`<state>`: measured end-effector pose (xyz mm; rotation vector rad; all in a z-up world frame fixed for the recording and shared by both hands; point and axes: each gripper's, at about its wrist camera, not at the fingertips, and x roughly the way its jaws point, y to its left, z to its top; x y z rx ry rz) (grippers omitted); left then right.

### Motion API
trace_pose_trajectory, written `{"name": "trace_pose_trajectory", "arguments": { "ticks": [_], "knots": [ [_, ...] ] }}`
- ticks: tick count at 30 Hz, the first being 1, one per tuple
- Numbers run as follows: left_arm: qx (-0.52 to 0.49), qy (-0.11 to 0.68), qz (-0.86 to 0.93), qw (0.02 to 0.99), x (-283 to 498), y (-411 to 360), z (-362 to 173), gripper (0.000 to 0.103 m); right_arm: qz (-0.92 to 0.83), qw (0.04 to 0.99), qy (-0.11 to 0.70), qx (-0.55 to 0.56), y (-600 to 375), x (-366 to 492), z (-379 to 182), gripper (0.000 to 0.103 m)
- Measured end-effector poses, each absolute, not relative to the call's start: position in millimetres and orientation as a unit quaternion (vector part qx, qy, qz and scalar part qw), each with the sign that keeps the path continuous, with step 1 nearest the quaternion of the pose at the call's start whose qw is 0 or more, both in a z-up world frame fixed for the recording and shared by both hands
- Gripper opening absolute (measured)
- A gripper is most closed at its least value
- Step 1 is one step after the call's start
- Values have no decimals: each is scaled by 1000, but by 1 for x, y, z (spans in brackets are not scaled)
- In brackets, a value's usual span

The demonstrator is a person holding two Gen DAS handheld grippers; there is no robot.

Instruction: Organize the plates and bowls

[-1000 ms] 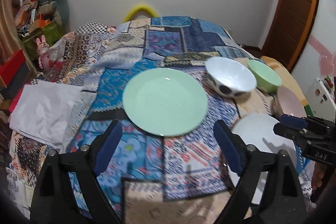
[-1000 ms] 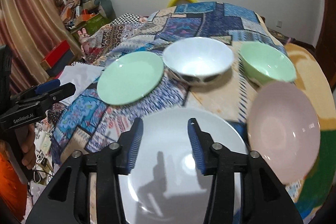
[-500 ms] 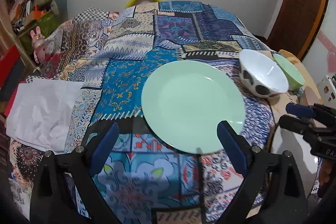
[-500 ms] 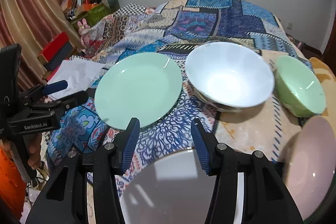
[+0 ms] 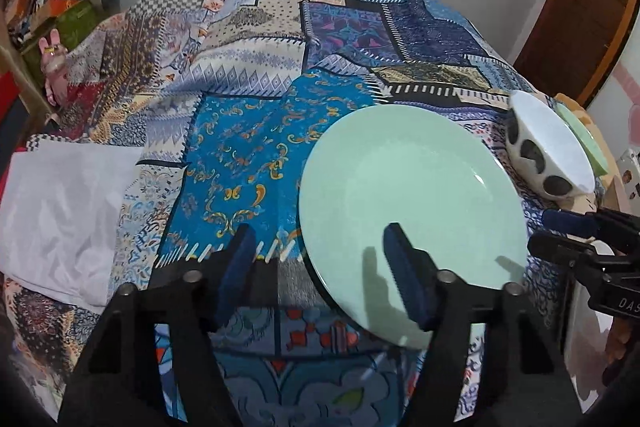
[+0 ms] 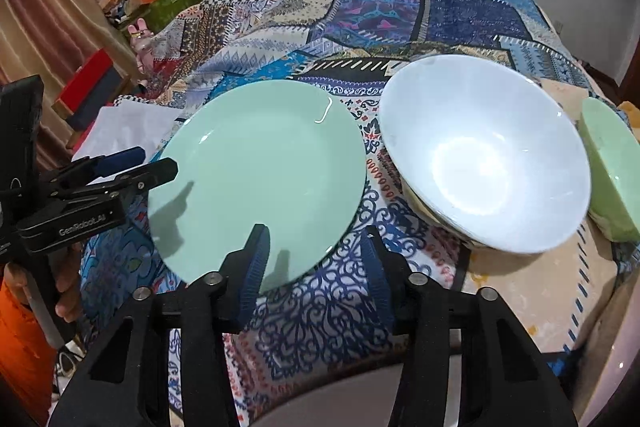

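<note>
A pale green plate [image 5: 412, 195] [image 6: 260, 179] lies flat on the patchwork cloth. My left gripper [image 5: 320, 259] hangs low over its near left rim. One finger is above the plate and the other above the cloth, and the jaws are closing without touching the plate. The left gripper [image 6: 120, 171] also shows at the plate's left side in the right wrist view. My right gripper [image 6: 316, 263] hovers at the plate's near right edge. Its jaws are closing with nothing pressed between them. A white bowl [image 6: 480, 163] [image 5: 548, 155] with dark spots stands to the right of the plate.
A green bowl [image 6: 612, 179] sits beyond the white bowl at the right. A white plate [image 6: 320, 403] lies under the right gripper, with a pink bowl [image 6: 616, 367] beside it. White paper [image 5: 60, 211] lies at the left. Clutter and boxes stand at the far left.
Both grippers have moved forward and down toward the green plate, which now looms larger. The left jaws have narrowed a lot and the right jaws slightly. The white plate has slipped to the right view's bottom.
</note>
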<state>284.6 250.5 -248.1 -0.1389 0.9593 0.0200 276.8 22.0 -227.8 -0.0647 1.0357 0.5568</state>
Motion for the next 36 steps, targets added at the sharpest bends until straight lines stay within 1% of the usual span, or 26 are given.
{"name": "trace_pose_trajectory", "arguments": {
  "ticks": [1, 3, 9, 19, 32, 36],
  "knots": [
    [-70, 463, 7, 884, 288, 252, -250, 54, 263, 829, 492, -29, 23, 278, -229, 36],
    [-78, 468, 0, 880, 294, 255, -255, 39, 260, 825, 502, -24, 24, 283, -234, 32],
    [-101, 474, -20, 874, 303, 261, -263, 19, 250, 819, 516, -22, 26, 291, -243, 25],
    [-111, 478, -21, 871, 285, 266, -259, 18, 257, 816, 516, -38, 33, 290, -243, 24],
    [-113, 500, -17, 858, 209, 265, -255, 19, 304, 793, 523, -70, 45, 270, -244, 24],
    [-118, 505, -16, 855, 204, 266, -257, 21, 313, 787, 527, -75, 50, 271, -247, 23]
  ]
}}
